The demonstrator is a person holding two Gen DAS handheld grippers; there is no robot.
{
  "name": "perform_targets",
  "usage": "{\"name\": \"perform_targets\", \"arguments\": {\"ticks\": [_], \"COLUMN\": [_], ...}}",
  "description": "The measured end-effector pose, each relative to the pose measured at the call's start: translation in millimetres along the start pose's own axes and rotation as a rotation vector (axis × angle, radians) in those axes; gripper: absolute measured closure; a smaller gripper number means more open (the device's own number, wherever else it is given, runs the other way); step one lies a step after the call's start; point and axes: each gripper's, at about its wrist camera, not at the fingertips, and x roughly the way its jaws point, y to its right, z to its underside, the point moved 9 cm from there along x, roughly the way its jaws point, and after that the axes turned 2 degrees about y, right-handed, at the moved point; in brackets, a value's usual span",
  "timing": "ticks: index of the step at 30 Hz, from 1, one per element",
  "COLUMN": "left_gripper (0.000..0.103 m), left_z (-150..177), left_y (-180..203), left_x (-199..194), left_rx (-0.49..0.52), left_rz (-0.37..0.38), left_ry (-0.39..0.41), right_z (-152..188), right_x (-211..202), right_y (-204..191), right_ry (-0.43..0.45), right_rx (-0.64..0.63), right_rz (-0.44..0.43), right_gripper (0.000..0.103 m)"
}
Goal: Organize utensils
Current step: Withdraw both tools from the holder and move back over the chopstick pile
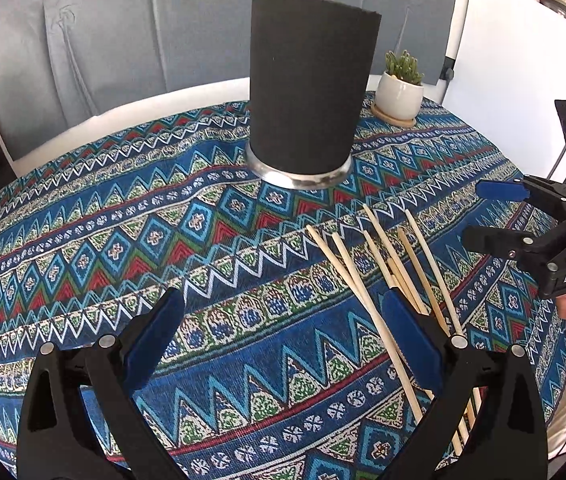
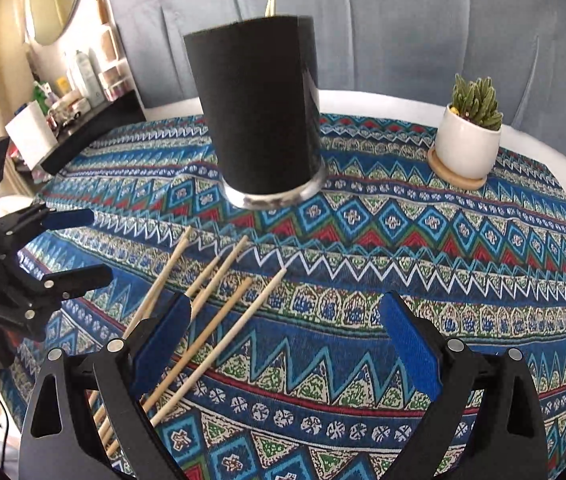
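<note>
Blue felt-like pads line the black plastic fingers of both tools; the left tool point(image 1: 283, 336) and the right tool point(image 2: 285, 338) each stand spread wide, gripping nothing, above the counter point(image 1: 95, 216). Six slim, round wooden chopsticks point(image 1: 367, 280) lie loose and fanned out on the woven zigzag cloth between the two tools. Beyond them stands one tall black cup point(image 1: 309, 80) with a shiny metal base, two chopstick tips poking out. One small cactus point(image 2: 476, 98) sits in a white pot.
</note>
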Motion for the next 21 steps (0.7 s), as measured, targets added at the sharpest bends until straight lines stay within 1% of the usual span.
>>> {"name": "perform_targets", "arguments": {"ticks": [2,4,10,13,16,17,21], "left_gripper": [0.006,0.006,0.006,0.006,0.006,0.006,0.006], "left_z": [6.3,12.2,22.6,28.6,34.1,33.5,35.6], "left_y": [3.3,6.4,15.0,25.1,31.0,31.4,28.2], "left_x": [4.9,8.1,9.0,9.9,12.3,11.6,12.2], "left_rx": [-0.012,-0.005,0.061,0.086,0.124,0.123,0.095], "left_rz": [0.023,0.027,-0.007,0.019,0.012,0.012,0.030], "left_ry": [-0.025,-0.043,-0.041,-0.052,-0.062,-0.053,-0.072], "right_z": [7.4,13.0,19.4,22.1,25.3,26.5,26.1], "right_x": [6.8,11.6,19.1,21.7,26.7,28.1,28.4], "right_y": [0.9,1.9,7.0,6.9,3.4,1.4,-3.3], "right_ry": [-0.036,-0.061,-0.091,-0.107,-0.128,-0.134,-0.132], "right_rx": [0.000,-0.008,-0.024,-0.018,-0.040,-0.053,-0.068], "right_rz": [0.007,0.017,0.056,0.057,0.077,0.083,0.097], "right_gripper": [0.012,0.012,0.012,0.012,0.012,0.012,0.012]}}
